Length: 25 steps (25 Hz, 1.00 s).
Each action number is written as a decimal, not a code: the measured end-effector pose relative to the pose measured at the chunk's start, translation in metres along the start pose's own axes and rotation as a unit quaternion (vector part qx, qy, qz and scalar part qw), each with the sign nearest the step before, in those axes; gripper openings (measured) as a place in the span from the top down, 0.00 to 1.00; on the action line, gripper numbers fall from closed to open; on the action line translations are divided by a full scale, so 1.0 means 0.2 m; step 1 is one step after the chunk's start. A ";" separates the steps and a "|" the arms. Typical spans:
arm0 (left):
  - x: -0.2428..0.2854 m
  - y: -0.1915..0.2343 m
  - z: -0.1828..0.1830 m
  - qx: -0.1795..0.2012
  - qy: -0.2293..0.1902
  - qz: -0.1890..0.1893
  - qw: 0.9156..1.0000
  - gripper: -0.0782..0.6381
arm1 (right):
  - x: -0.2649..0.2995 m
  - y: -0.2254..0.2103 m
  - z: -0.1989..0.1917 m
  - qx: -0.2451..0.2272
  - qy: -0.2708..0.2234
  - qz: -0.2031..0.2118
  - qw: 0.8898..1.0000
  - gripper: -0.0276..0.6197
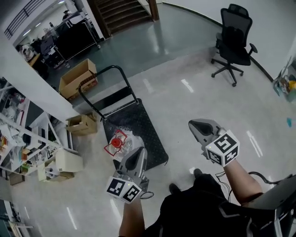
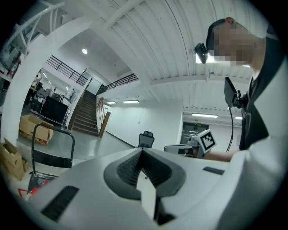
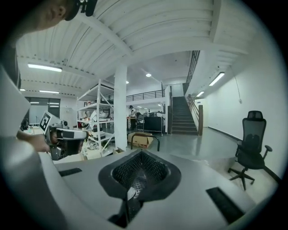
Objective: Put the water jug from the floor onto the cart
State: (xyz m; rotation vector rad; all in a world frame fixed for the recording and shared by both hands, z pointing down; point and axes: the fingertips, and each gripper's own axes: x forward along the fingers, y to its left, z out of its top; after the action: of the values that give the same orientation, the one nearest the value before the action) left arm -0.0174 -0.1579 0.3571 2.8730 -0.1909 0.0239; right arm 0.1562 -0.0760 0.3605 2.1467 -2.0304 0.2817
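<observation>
Both grippers clenched and empty, water jug up on the cart.

Nearest in, the left gripper [image 1: 138, 156] and right gripper [image 1: 198, 127] are held out over the floor. The head view gives only their backs, but each gripper view shows its 2 jaws pressed tip to tip with nothing between them. Just past the left gripper, the water jug [image 1: 119, 141] rests on the near left part of the cart [image 1: 138, 125], its red top by the left edge of the black deck, and that gripper hides the deck's near corner. The left gripper view catches only a red sliver of the jug at its lower left rim. The right gripper view shows just the cart handle [image 3: 144, 135]. Further off stand a cardboard box [image 1: 77, 78], an office chair [image 1: 233, 37] and, farthest, the stairs [image 1: 122, 11], cut off at the top.
</observation>
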 end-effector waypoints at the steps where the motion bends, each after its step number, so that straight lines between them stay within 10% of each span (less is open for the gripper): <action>1: -0.02 -0.04 0.01 0.002 -0.004 -0.002 1.000 0.90 | -0.05 0.02 0.00 -0.002 -0.002 -0.001 1.000 0.95; 25: -0.17 -1.73 -0.30 0.025 0.016 0.032 0.999 0.90 | -1.67 -0.07 -0.34 0.017 -0.056 0.043 0.997 0.95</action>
State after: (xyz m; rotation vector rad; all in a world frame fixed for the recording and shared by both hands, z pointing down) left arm -0.0058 0.1935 0.3250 2.9135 -0.2792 0.0873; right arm 0.1513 0.2644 0.3410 2.1434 -2.1972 0.2129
